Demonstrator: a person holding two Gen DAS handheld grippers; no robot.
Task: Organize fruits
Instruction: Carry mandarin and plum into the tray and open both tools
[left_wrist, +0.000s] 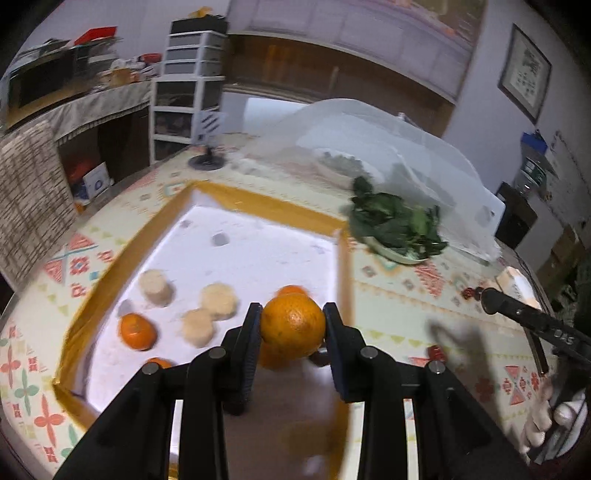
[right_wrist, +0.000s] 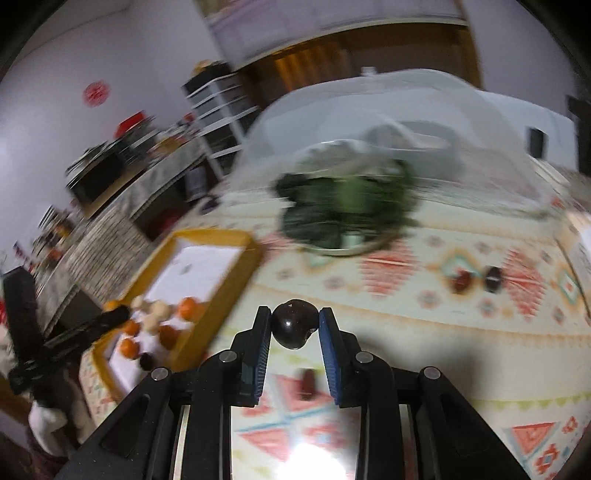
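My left gripper (left_wrist: 293, 325) is shut on an orange (left_wrist: 293, 326) and holds it over the near right part of a yellow-rimmed tray (left_wrist: 258, 201). In the tray lie other oranges (left_wrist: 137, 331) and pale round pieces (left_wrist: 218, 301). My right gripper (right_wrist: 295, 325) is shut on a dark round fruit (right_wrist: 294, 324) above the patterned tablecloth, to the right of the tray (right_wrist: 236, 273). Dark red fruits (right_wrist: 461, 281) lie on the cloth farther right. The right gripper also shows at the right edge of the left wrist view (left_wrist: 491, 301).
A plate of green leaves (left_wrist: 400, 223) stands beyond the tray's right corner, also in the right wrist view (right_wrist: 343, 210). A translucent mesh food cover (left_wrist: 369, 147) stands behind it. Small red fruits (left_wrist: 435, 351) lie on the cloth. Shelves and drawers stand at the far left.
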